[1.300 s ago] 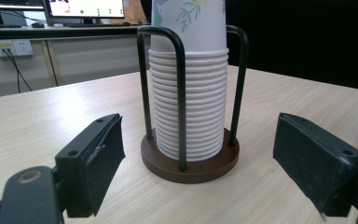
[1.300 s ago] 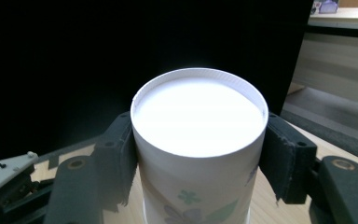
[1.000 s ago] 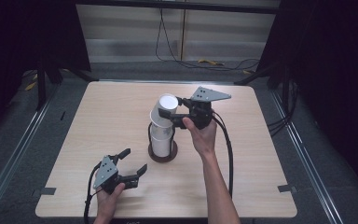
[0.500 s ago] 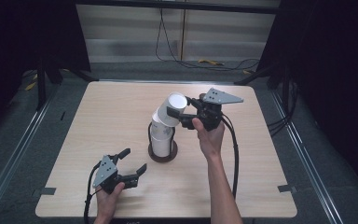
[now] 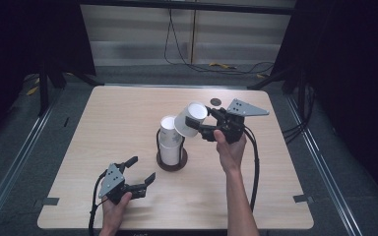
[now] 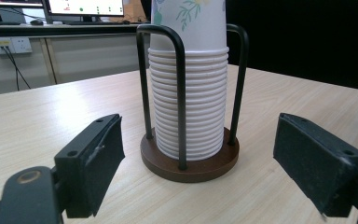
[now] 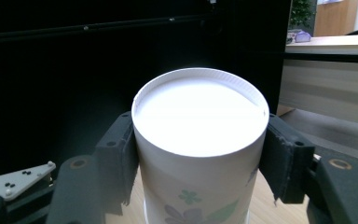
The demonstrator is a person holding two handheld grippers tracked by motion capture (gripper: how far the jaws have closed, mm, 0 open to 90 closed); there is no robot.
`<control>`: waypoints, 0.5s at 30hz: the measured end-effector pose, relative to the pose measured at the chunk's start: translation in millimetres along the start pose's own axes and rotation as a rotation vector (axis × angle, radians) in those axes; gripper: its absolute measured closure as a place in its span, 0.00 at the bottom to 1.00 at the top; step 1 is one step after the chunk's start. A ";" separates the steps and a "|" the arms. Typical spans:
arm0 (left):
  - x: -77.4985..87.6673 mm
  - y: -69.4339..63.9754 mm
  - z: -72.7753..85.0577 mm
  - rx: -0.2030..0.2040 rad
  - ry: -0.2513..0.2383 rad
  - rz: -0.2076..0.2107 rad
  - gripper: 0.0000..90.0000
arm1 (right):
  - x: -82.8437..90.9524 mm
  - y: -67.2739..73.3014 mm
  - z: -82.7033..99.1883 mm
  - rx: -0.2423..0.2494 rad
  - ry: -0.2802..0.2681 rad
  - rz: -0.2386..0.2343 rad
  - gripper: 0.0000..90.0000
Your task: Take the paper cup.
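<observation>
Now a single white paper cup (image 5: 191, 119) with a flower print hangs tilted in the air, bottom end up and to the left, just above and to the right of the cup stack (image 5: 170, 142). That stack of upside-down paper cups stands in a holder (image 6: 189, 161) with a round brown base and black wire hoops, near the middle of the wooden worktop (image 5: 103, 123). In the left gripper view the hoops rise along the sides of the stack, and the stacked rims show between them. A small dark disc (image 5: 215, 102) lies on the worktop near its far edge, behind the lifted cup, well apart from the holder. Cables run across the floor beyond the worktop.

The right gripper (image 7: 198, 154) clamps the lifted cup: its fingers (image 7: 119, 156) press against opposite sides of the cup wall. The left gripper (image 5: 137, 171) rests low near the front edge of the worktop, pointing toward the holder, its fingers (image 6: 93, 161) spread wide with nothing between them, near the holder but not touching it.
</observation>
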State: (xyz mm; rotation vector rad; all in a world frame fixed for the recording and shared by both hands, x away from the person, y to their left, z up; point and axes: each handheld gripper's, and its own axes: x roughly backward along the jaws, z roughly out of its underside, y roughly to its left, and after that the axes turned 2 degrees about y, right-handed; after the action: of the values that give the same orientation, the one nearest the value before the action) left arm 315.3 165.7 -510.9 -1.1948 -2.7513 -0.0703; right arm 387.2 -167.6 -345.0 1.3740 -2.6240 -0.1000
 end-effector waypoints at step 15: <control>-4.4 4.2 -3.5 0.075 0.008 0.053 0.18 | 26.6 1.3 18.4 -0.005 0.030 0.001 0.40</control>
State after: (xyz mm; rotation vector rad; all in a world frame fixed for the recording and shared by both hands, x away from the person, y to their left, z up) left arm 321.8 165.1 -508.2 -1.2438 -2.6877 0.0330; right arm 367.9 -189.1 -359.5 1.3625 -2.5982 -0.0850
